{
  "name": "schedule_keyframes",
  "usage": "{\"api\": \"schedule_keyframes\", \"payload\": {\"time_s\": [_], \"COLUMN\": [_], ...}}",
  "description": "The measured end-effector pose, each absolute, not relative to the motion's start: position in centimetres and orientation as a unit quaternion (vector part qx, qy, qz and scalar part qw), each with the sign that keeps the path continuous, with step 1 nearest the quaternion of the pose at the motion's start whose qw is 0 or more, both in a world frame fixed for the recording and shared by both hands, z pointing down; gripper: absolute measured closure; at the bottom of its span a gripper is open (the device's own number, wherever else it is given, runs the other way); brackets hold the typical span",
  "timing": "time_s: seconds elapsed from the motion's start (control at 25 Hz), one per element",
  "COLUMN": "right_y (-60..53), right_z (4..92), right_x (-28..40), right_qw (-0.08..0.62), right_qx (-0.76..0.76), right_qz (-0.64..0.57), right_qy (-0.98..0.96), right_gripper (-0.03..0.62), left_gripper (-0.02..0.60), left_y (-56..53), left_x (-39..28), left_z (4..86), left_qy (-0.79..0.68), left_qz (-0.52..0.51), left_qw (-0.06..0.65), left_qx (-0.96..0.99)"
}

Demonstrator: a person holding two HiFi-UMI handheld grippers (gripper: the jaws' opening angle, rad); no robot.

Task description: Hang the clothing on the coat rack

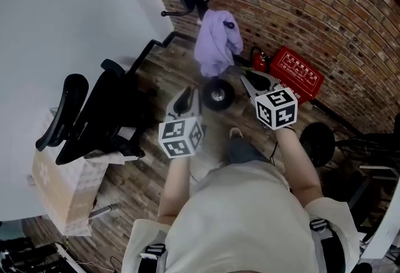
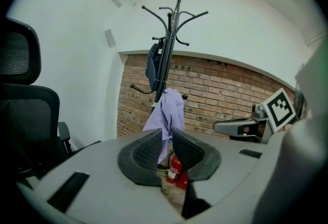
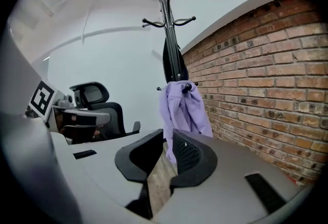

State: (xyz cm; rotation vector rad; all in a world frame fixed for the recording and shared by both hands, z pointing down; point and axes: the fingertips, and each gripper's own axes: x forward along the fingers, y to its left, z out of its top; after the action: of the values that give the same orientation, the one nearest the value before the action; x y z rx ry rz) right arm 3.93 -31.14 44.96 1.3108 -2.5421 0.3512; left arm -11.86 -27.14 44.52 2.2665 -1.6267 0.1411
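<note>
Hanging step looks done: the purple shirt (image 1: 215,40) sits on a low peg of the coat rack (image 2: 178,2), below a dark jacket (image 2: 152,64), and the left gripper (image 2: 167,133) and right gripper (image 3: 168,136) are both well clear of it, jaws nearly together with a narrow gap and nothing between them. Next move, I'd say: just check the shirt holds on the peg and keep backing away, no regrasp needed. Writing: white print on the red box (image 1: 296,72) and the label on the fire extinguisher (image 2: 175,166) are too small to read.
</note>
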Motion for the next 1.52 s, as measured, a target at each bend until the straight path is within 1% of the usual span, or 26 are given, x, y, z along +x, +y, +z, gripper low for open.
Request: {"api": "schedule_keyframes", "payload": {"time_s": [0.2,0.36,0.48,0.64,0.92,1.04,1.52], "right_y": [-26.8,-24.1,-22.3,-20.5,-18.2,-17.4,-17.4], "right_z": [44.0,43.0,42.7,42.7,42.4,42.7,42.6], "right_x": [3.5,3.4,3.3,3.6,3.8,3.5,2.7], "right_qw": [0.121,0.103,0.104,0.108,0.088,0.090,0.098], "right_qx": [0.458,0.458,0.459,0.468,0.465,0.459,0.458], "right_qz": [0.105,0.100,0.087,0.068,0.067,0.066,0.056], "right_qy": [-0.874,-0.878,-0.878,-0.875,-0.879,-0.881,-0.882], "right_gripper": [0.570,0.579,0.585,0.589,0.593,0.594,0.594], "left_gripper": [0.550,0.561,0.566,0.568,0.571,0.571,0.571], "left_y": [-23.9,-21.3,-19.7,-17.8,-15.8,-15.5,-15.7], "left_x": [-11.8,-11.9,-11.9,-11.8,-11.4,-11.4,-11.3], "left_z": [44.2,43.9,43.9,44.2,44.2,44.2,44.0], "left_qy": [-0.570,-0.570,-0.569,-0.565,-0.556,-0.554,-0.545], "left_qz": [0.044,0.036,0.039,0.048,0.053,0.053,0.050], "left_qw": [0.166,0.162,0.158,0.155,0.147,0.149,0.151], "left_qx": [0.803,0.805,0.806,0.809,0.816,0.817,0.823]}}
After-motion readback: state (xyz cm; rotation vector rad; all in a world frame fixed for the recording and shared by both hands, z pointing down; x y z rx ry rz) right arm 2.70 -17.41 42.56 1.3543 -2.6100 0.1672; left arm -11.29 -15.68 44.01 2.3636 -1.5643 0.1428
